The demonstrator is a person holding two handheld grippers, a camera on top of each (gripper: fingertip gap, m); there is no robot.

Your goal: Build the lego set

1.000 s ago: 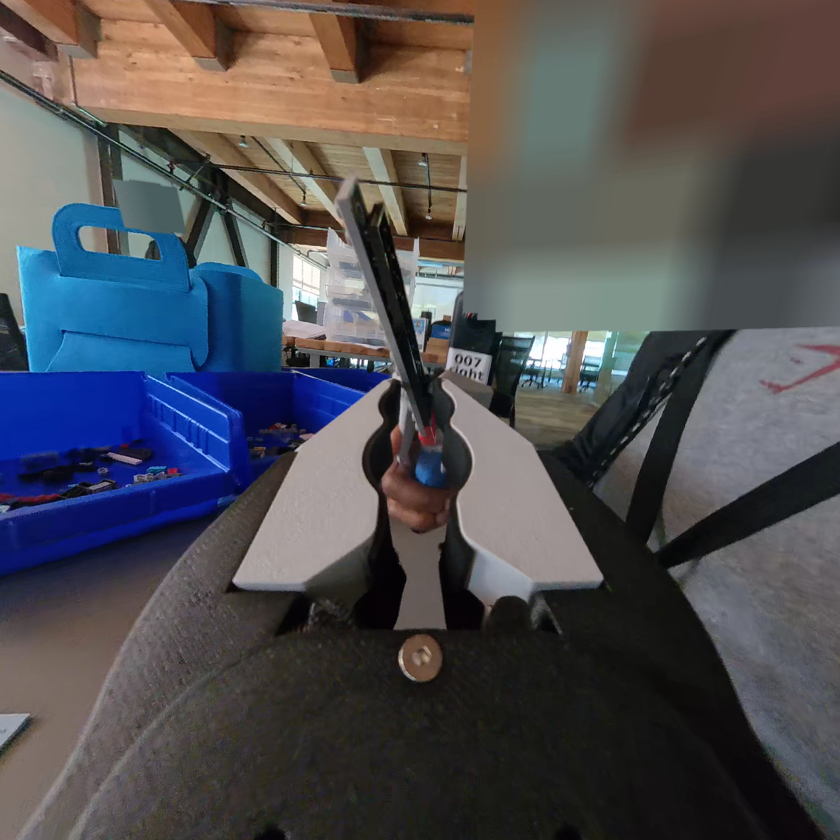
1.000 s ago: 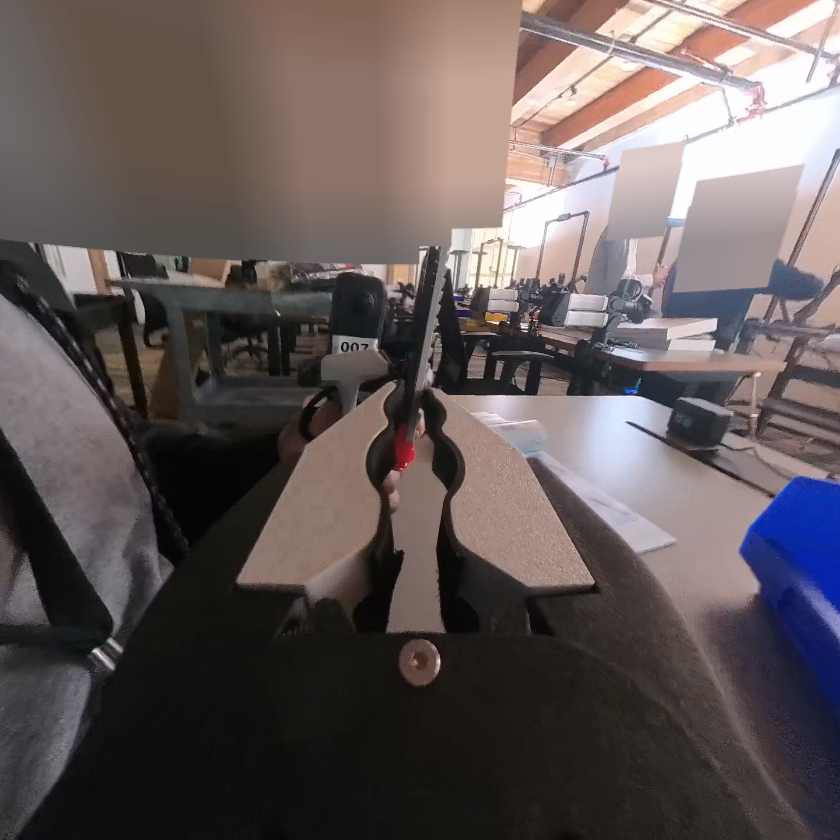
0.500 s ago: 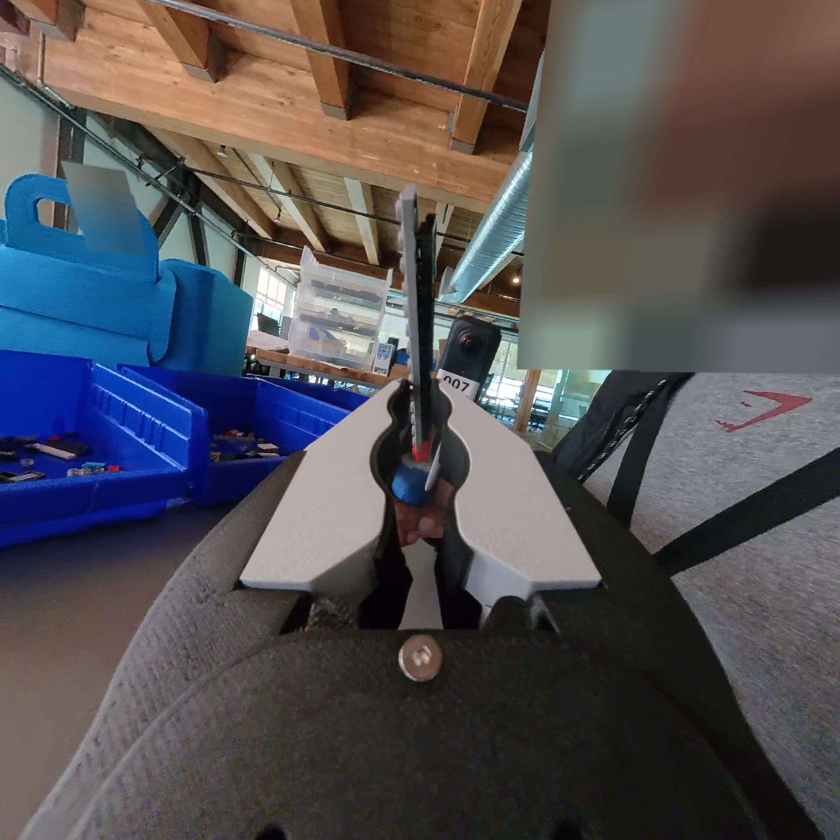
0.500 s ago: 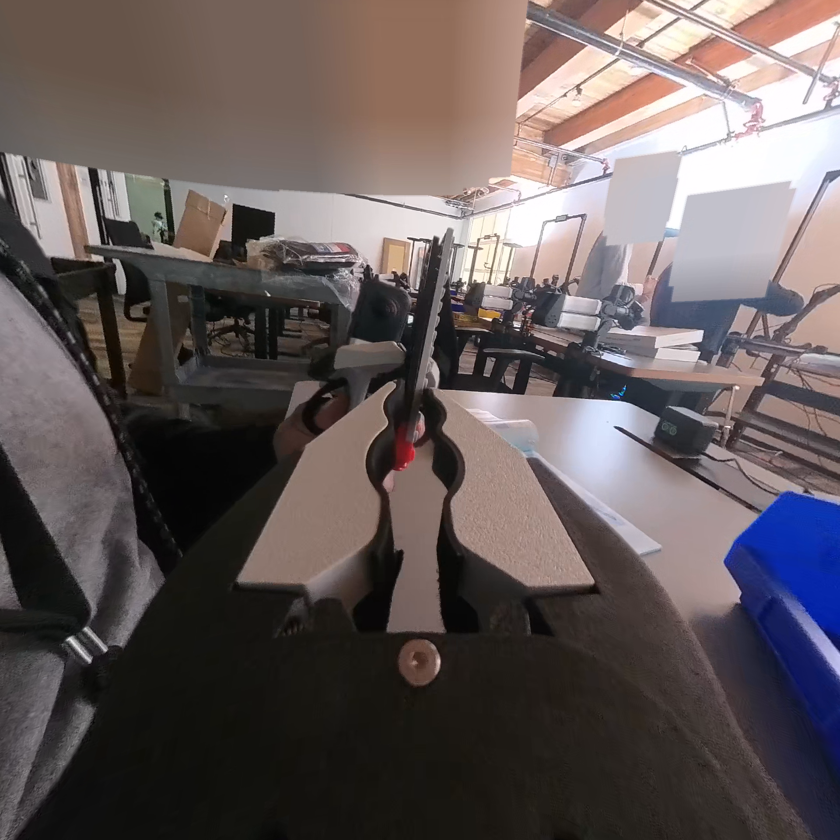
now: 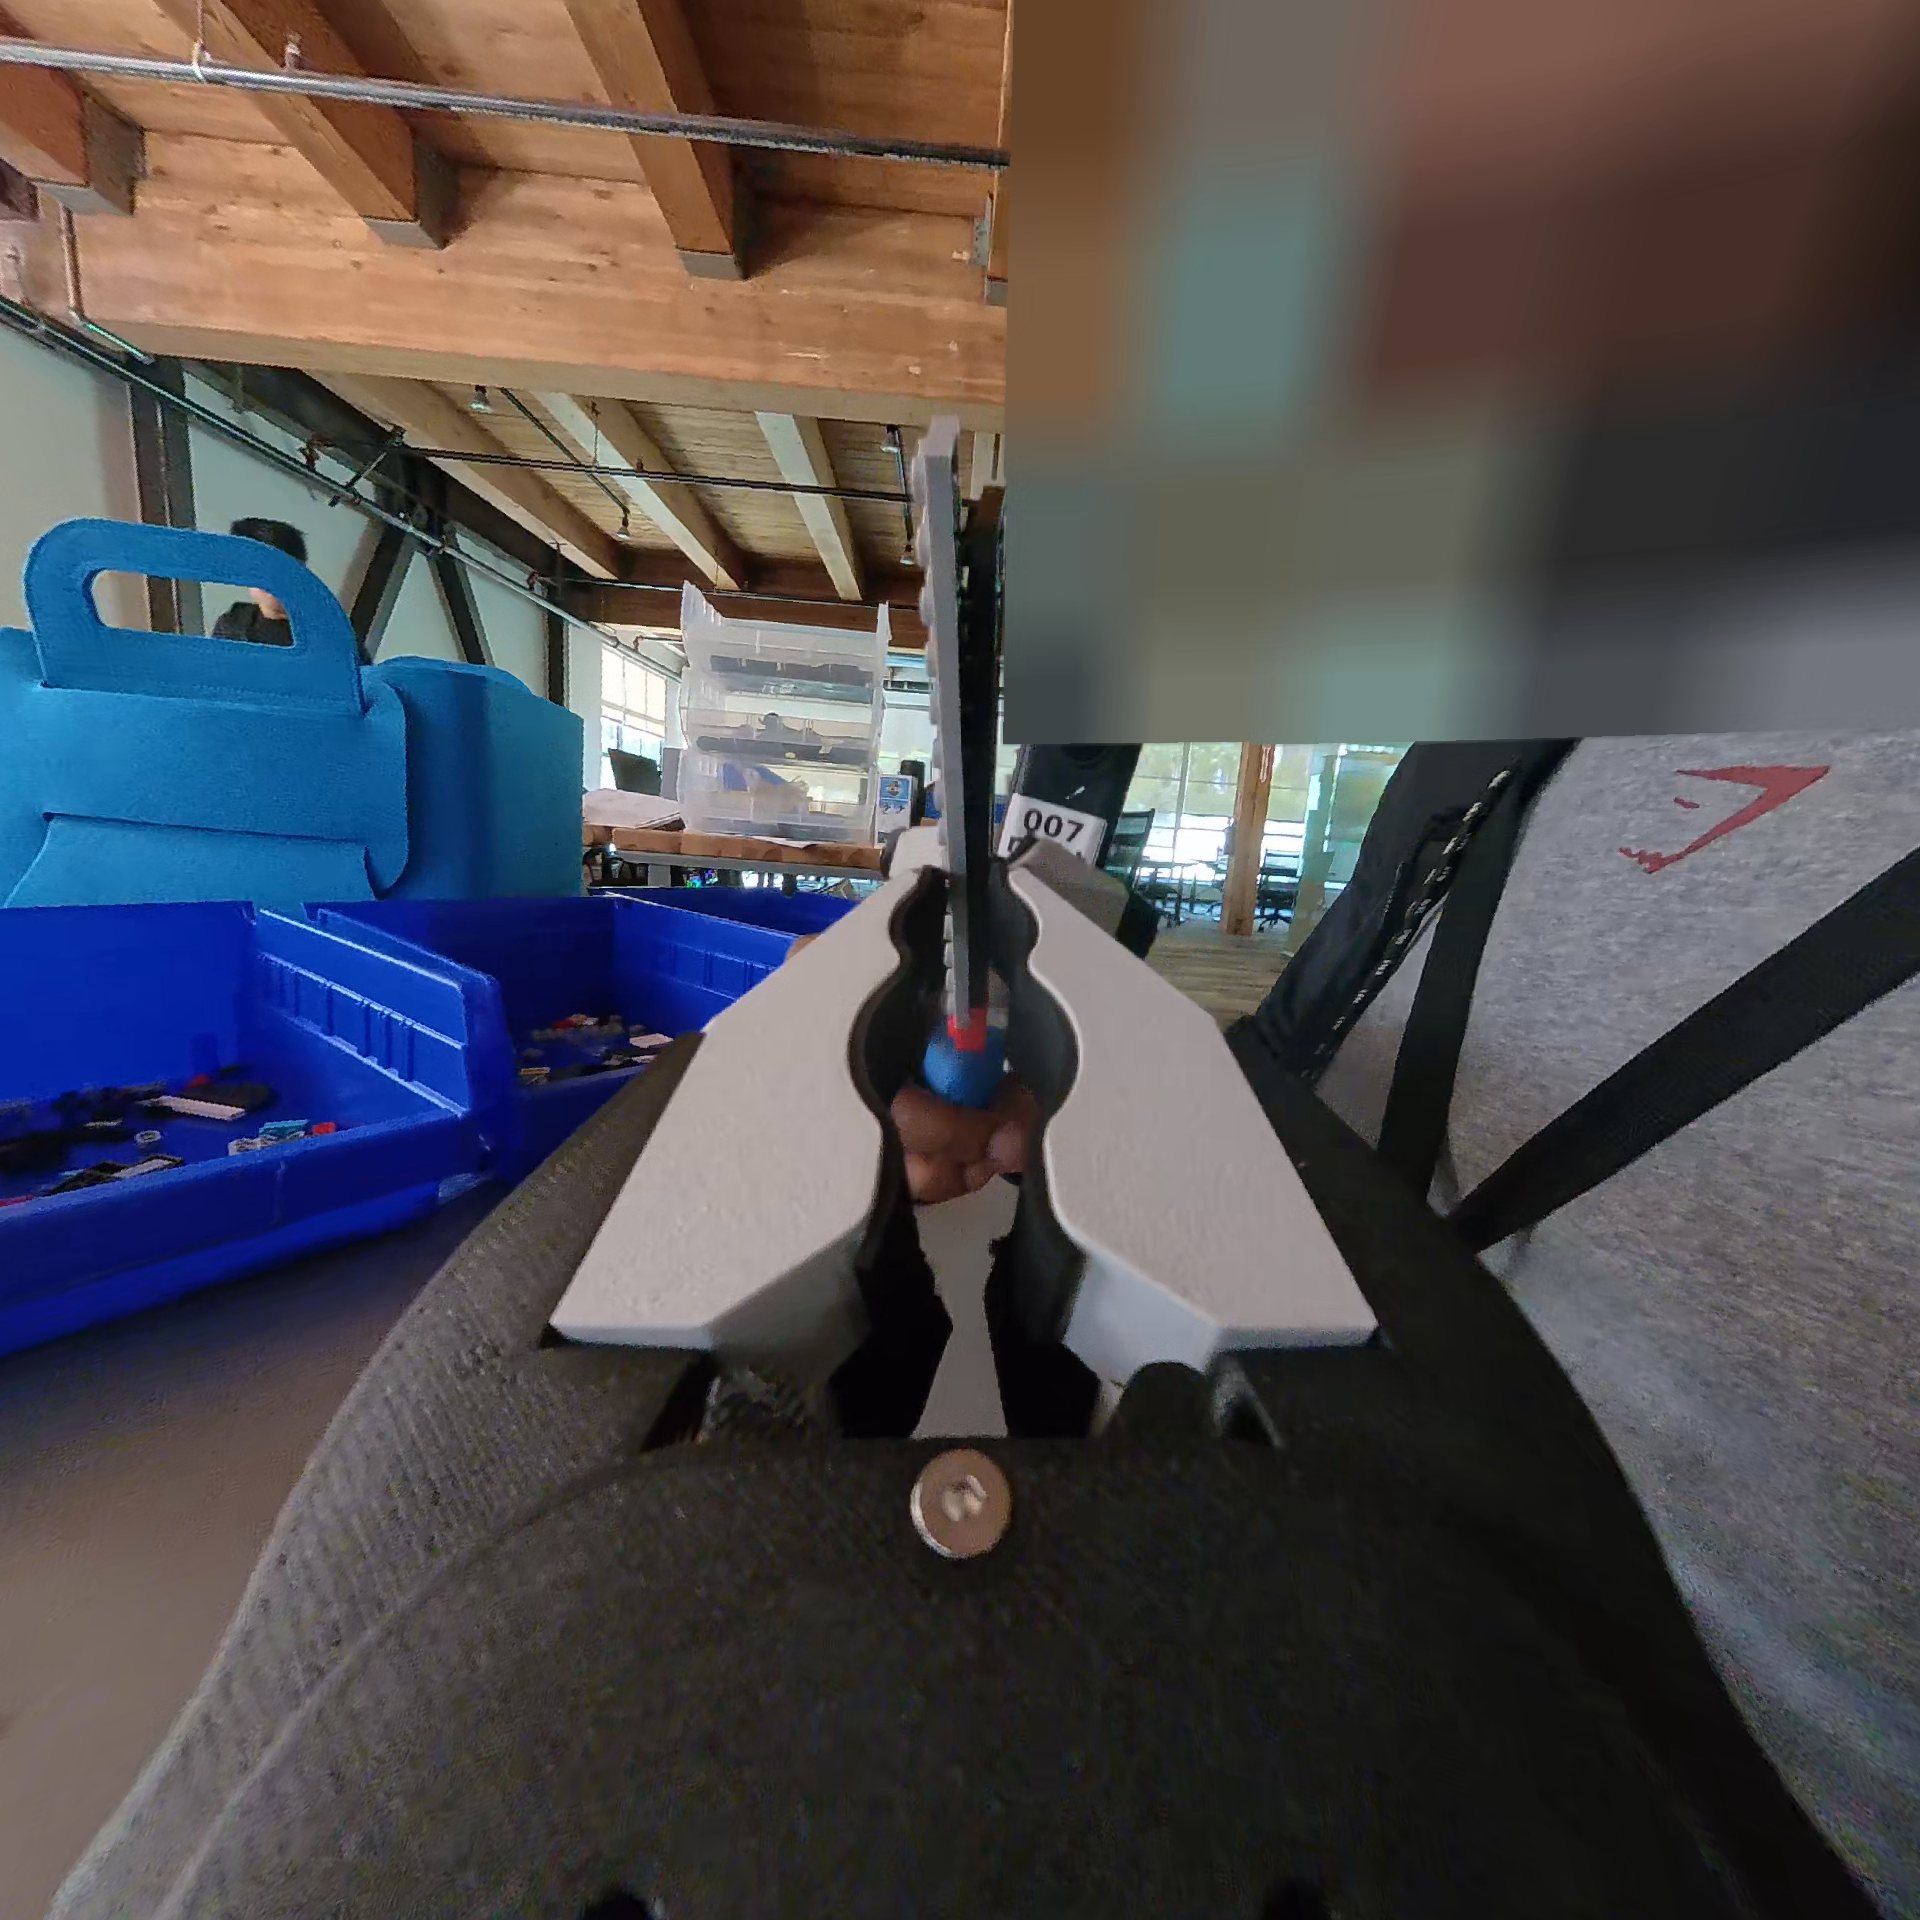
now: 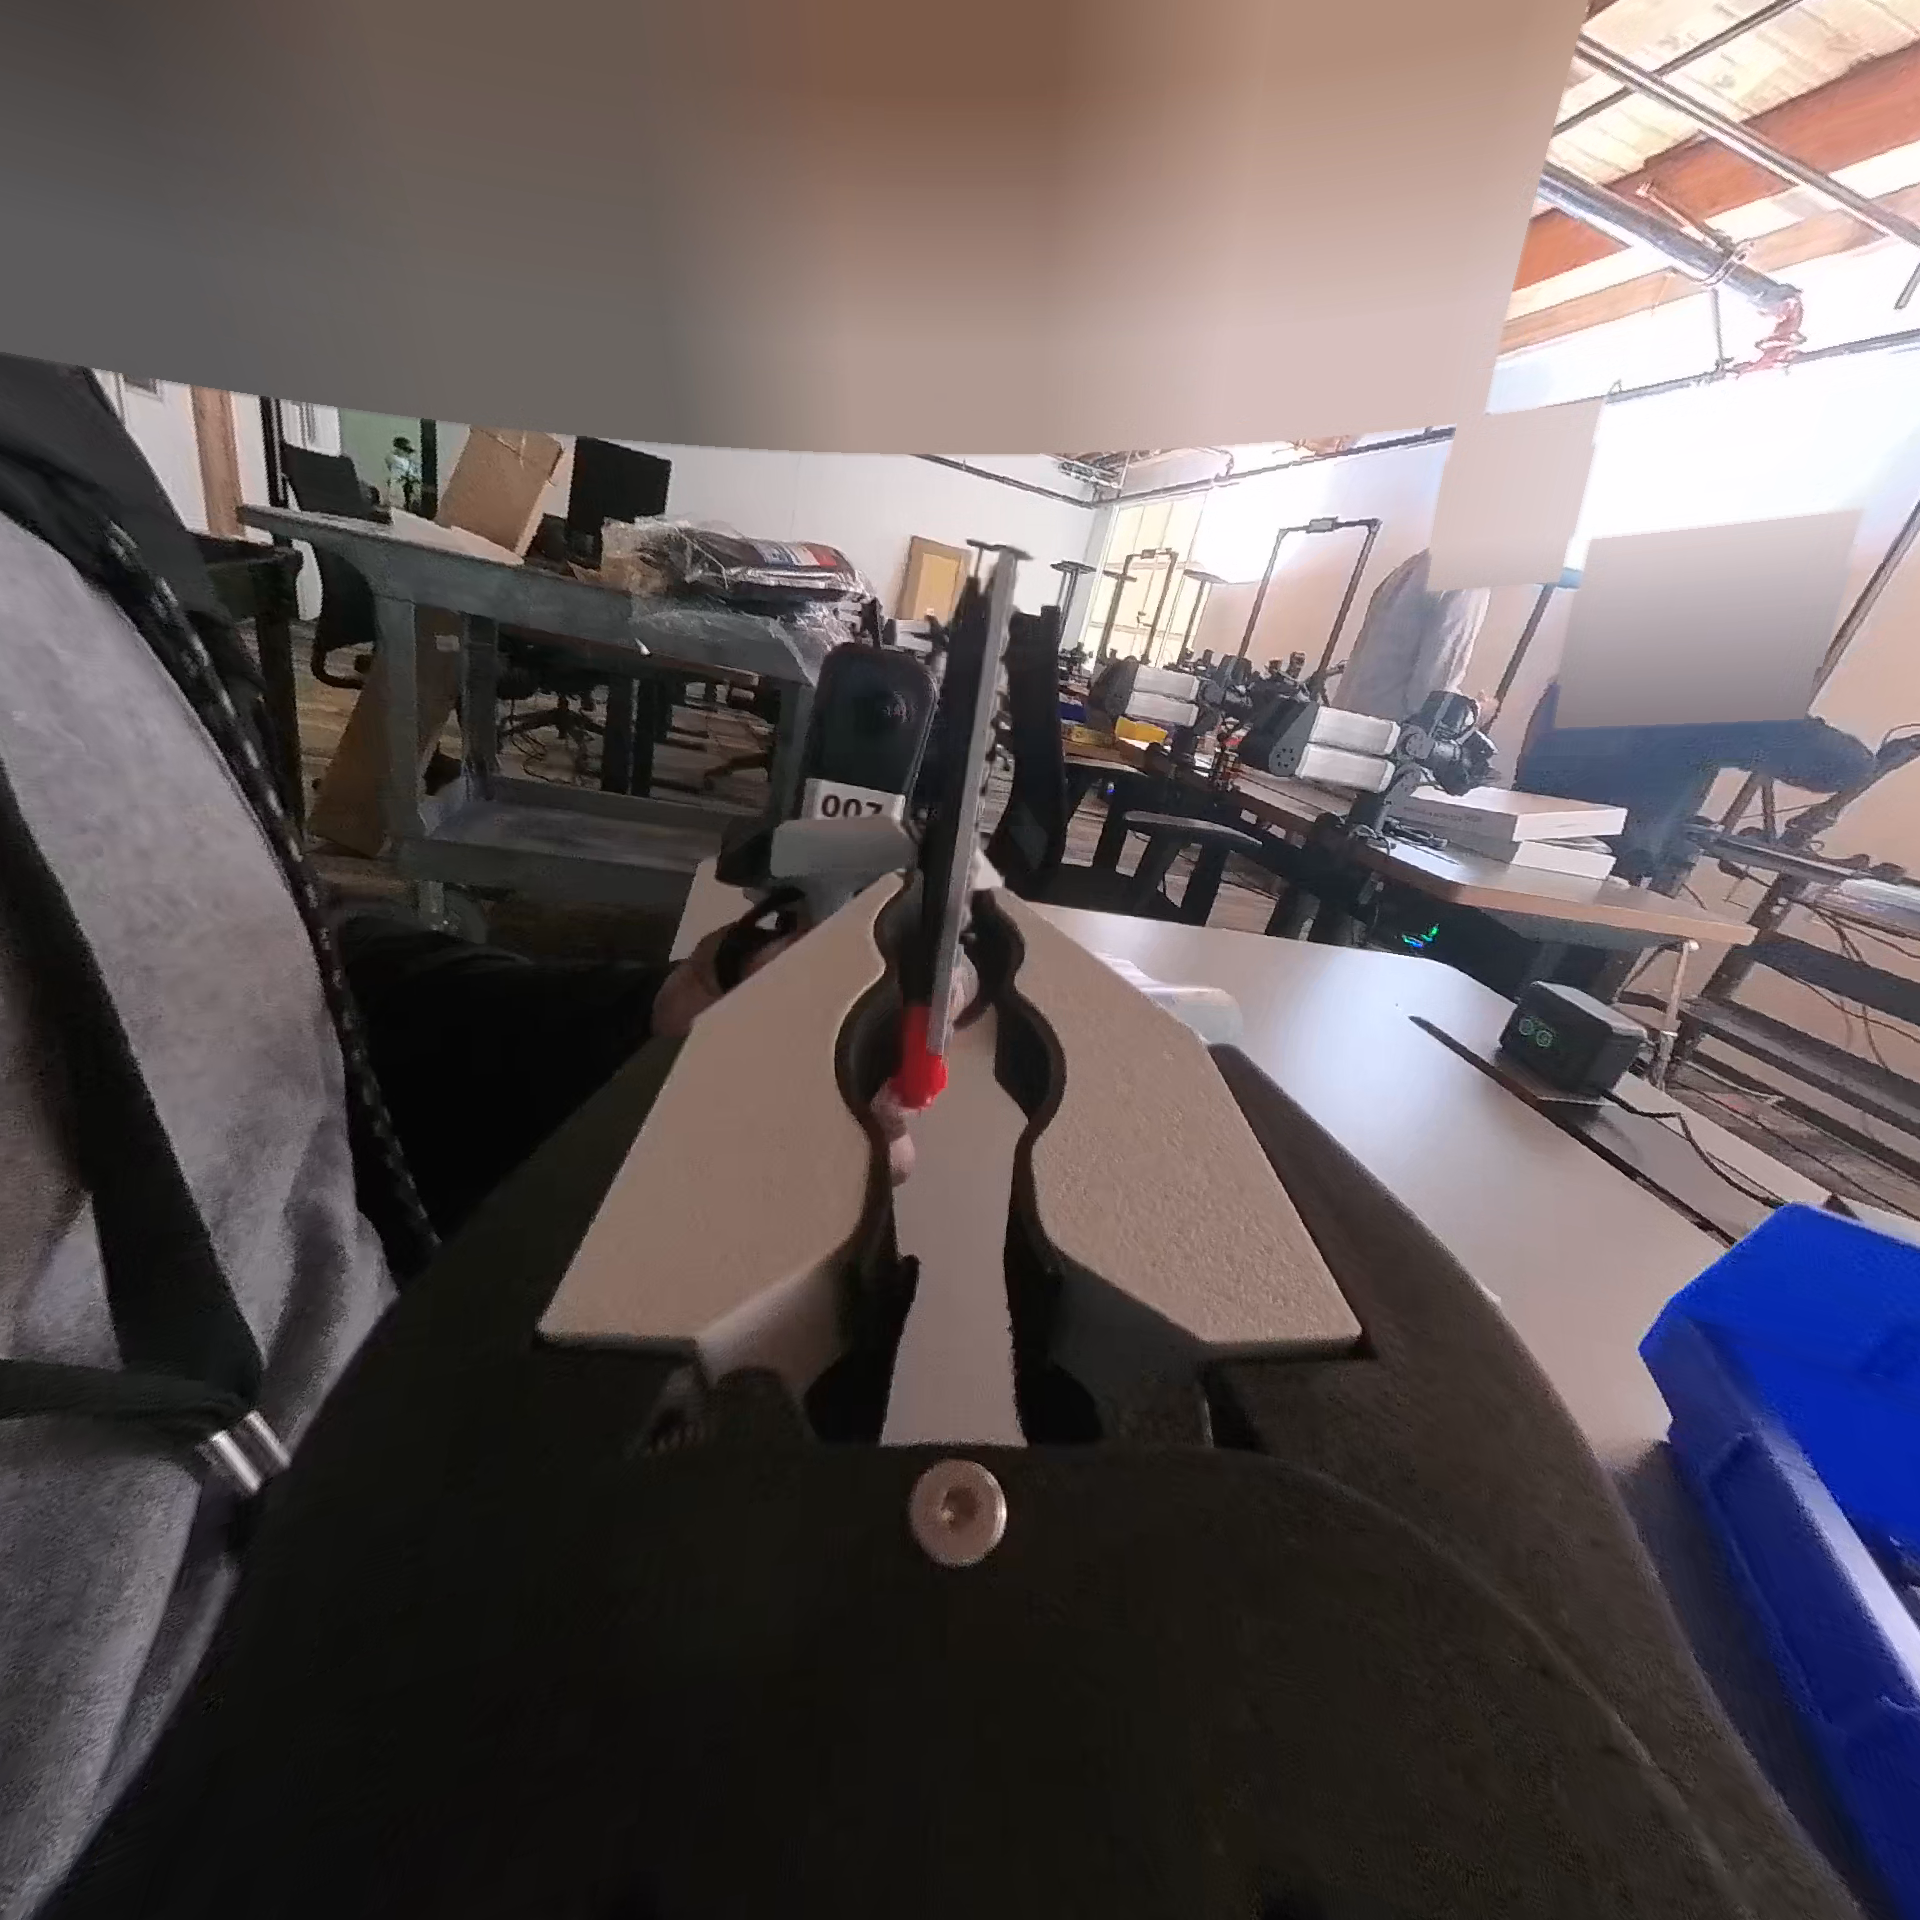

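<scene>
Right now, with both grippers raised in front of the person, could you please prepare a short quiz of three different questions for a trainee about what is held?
1. True or false: the left gripper is shut on the thin grey and black lego plate assembly.
2. Which colour is the round piece at the assembly's lower end in the left wrist view: A green, B blue, C yellow?
3. Fill in: loose lego pieces lie in the ____ plastic bins.

Key: 1 true; 2 B; 3 blue.
</scene>
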